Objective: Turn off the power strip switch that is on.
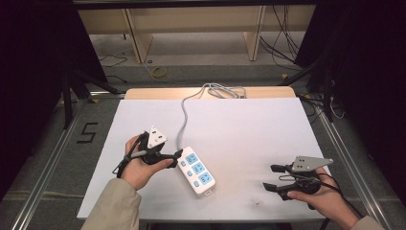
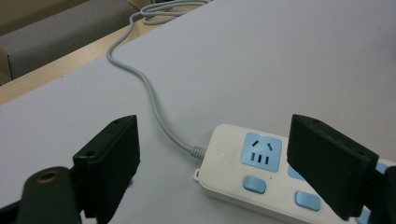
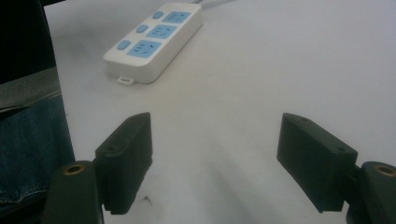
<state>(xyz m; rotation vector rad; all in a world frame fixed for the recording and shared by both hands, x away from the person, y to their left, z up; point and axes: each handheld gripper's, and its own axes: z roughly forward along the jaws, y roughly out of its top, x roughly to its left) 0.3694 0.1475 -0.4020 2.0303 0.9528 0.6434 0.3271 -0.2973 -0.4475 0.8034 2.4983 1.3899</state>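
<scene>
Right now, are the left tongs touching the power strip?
Cannot tell. The left gripper view shows the open left tongs straddling the power strip's cord end; no contact or gap shows plainly.

One readable mark: a black digit "5" on the grey floor, left of the worktop, seen in the high view. The power strip carries faint embossed marks beside its first blue socket in the left gripper view, too faint to read. No other text, brand or label is legible.
</scene>
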